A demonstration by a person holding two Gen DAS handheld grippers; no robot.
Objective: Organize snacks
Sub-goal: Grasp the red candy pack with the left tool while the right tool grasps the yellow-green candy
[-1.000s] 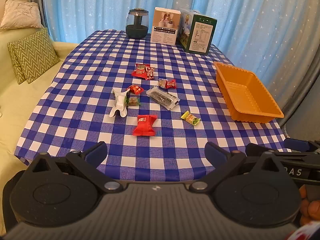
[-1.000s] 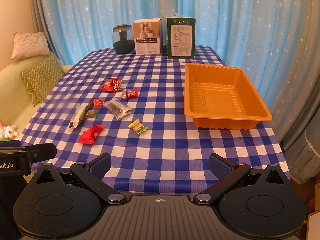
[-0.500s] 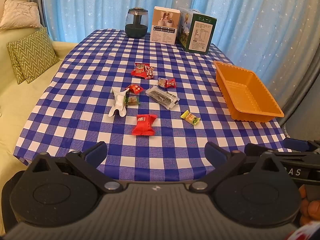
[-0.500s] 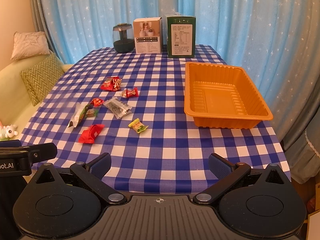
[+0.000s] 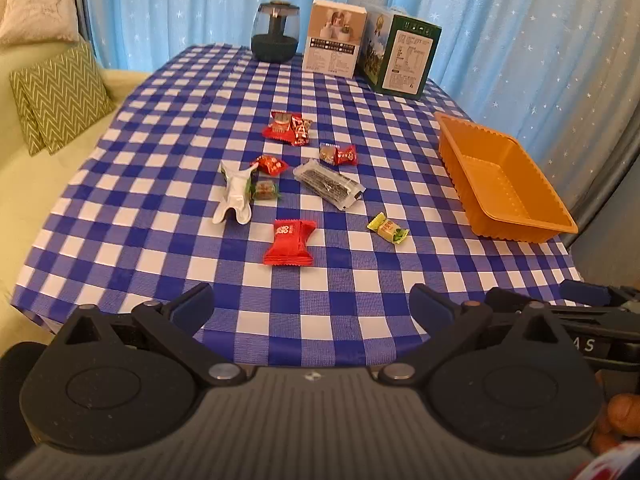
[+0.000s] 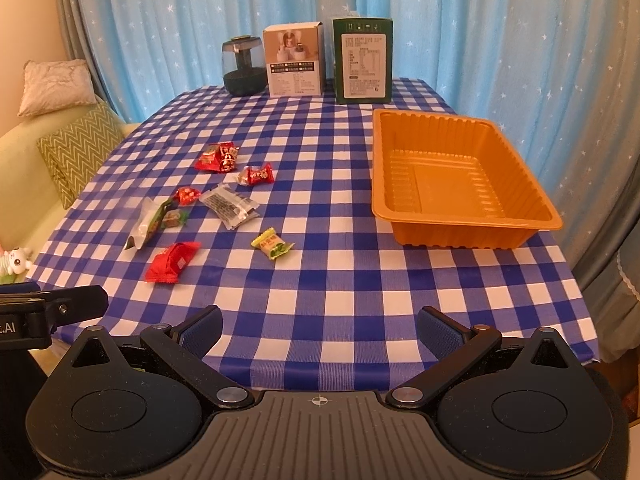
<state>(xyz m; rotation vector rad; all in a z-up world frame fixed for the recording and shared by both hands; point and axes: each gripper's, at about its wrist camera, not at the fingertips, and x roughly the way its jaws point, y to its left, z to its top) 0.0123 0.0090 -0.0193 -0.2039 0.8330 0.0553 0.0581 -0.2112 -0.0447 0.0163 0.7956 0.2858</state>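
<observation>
Both tools hang back at the near edge of the table (image 6: 360,280), each with its jaws spread wide and nothing between them: the left hand-held gripper (image 5: 312,306) in front of the scattered sweets, the right hand-held gripper (image 6: 319,326) more in line with the orange tray (image 6: 520,184), which sits empty on the right side of the checked cloth.

The snacks lie loose in the middle-left, well apart from the tray. Nearest are the red packet (image 5: 290,242) and the yellow-green candy (image 6: 272,243); behind them lie the clear sachet (image 5: 329,184), a white pouch (image 5: 236,196) with a small green candy (image 5: 265,191) touching it, and more red wrappers further back.

Nothing is sorted yet, I'd say. The risk lies in the flat, slippery wrappers: wide jaws closing on one may pinch the tablecloth too, or nudge a packet away. Where the pouch and the small candy touch, a grab could take both or flick one off. A light wrapper dropped from height might also bounce out of the shallow tray.
</observation>
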